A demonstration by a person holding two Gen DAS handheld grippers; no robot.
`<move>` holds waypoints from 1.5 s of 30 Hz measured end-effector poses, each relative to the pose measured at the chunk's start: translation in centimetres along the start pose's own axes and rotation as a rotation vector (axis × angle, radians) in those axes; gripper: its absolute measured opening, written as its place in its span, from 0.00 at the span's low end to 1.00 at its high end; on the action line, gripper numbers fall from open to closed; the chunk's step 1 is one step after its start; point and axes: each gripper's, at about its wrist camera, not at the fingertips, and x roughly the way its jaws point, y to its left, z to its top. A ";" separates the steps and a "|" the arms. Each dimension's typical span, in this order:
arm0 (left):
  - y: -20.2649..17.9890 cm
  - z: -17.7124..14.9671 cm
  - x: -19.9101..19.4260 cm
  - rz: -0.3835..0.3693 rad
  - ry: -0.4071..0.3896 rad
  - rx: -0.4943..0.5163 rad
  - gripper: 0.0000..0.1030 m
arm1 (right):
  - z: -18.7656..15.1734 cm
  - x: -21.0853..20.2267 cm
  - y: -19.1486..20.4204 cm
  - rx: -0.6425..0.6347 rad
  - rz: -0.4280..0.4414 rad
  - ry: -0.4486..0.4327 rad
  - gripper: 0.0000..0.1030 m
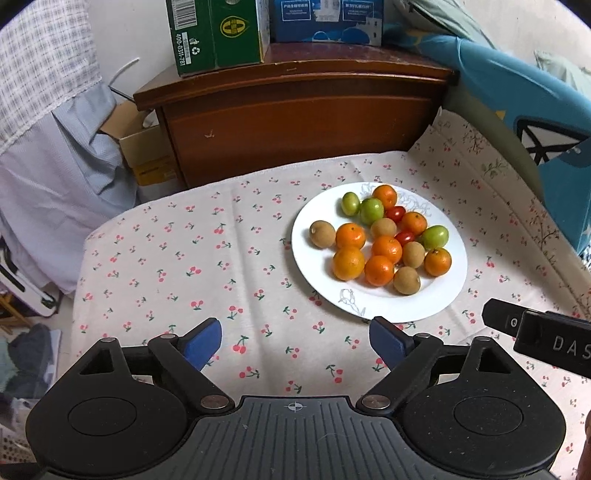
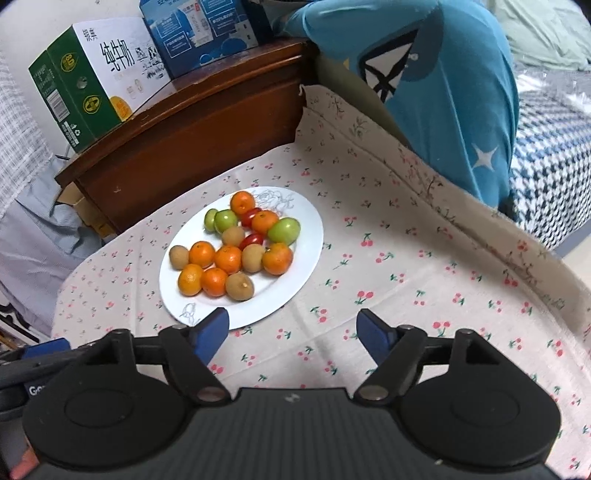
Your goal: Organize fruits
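A white plate (image 1: 439, 299) (image 2: 303, 258) sits on a cherry-print cloth and holds mixed fruit: several small oranges (image 1: 348, 263) (image 2: 277, 258), three green fruits (image 1: 371, 210) (image 2: 283, 229), several brown round fruits (image 1: 322, 233) (image 2: 240, 286) and two red cherry tomatoes (image 1: 395, 213) (image 2: 252, 240). My left gripper (image 1: 295, 341) hangs open over the cloth, just short of the plate's near rim, nothing between its blue pads (image 1: 205, 341). My right gripper (image 2: 291, 332) is open too, its left pad (image 2: 214, 326) over the plate's near edge. Part of the right gripper's body (image 1: 535, 334) shows in the left wrist view.
A dark wooden cabinet (image 1: 295, 122) (image 2: 192, 144) stands behind the table with a green-and-white carton (image 1: 218, 33) (image 2: 92, 77) and a blue carton (image 1: 328, 20) (image 2: 201, 31) on top. A blue cushion (image 1: 524, 122) (image 2: 443, 88) leans at the right. Hanging clothes (image 1: 55, 166) are at the left.
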 end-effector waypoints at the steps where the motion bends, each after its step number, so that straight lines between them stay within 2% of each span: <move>1: -0.1 0.1 0.0 0.010 0.006 0.001 0.86 | 0.0 0.1 0.1 -0.012 -0.013 0.006 0.80; 14: -2.3 0.5 -0.4 0.073 0.018 0.064 0.87 | 0.5 0.3 -0.4 -0.013 -0.044 0.007 0.81; 31: -2.3 1.2 0.2 0.102 0.048 0.029 0.87 | 0.8 0.9 -0.7 -0.009 -0.071 0.011 0.82; 45: -2.5 1.6 0.6 0.115 0.052 0.038 0.87 | 0.6 1.5 0.2 -0.069 -0.080 0.020 0.82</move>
